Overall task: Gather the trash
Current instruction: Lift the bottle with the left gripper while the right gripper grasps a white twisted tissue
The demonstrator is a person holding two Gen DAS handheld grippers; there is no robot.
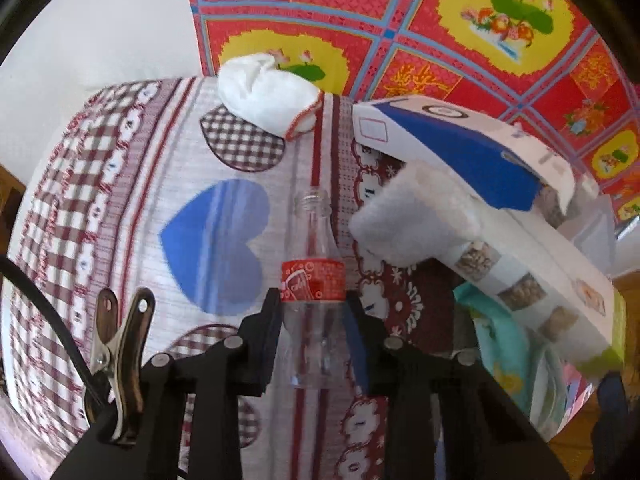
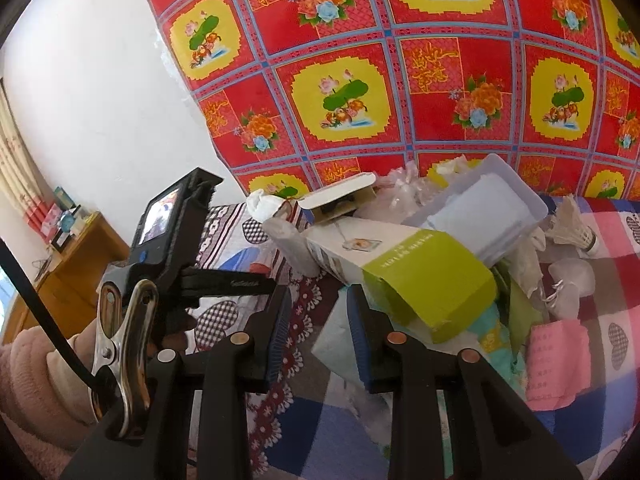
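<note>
**Bottle in hand, most of the pile still out**

My left hand-held gripper (image 1: 314,312) is clenched on the empty plastic bottle (image 1: 313,276), its fingers pressed on both sides just below the red label; the bottle points away over the patterned bed cover (image 1: 120,208). My right hand-held gripper (image 2: 316,320) is released, jaws apart, holding nothing, just near the green-and-white carton (image 2: 420,276). I judge collection barely started: the carton, the blue-and-white box (image 1: 452,140), the crumpled white tissue (image 1: 272,96) at the far side and the pink packet (image 2: 556,360) on the right remain on the bed.
</note>
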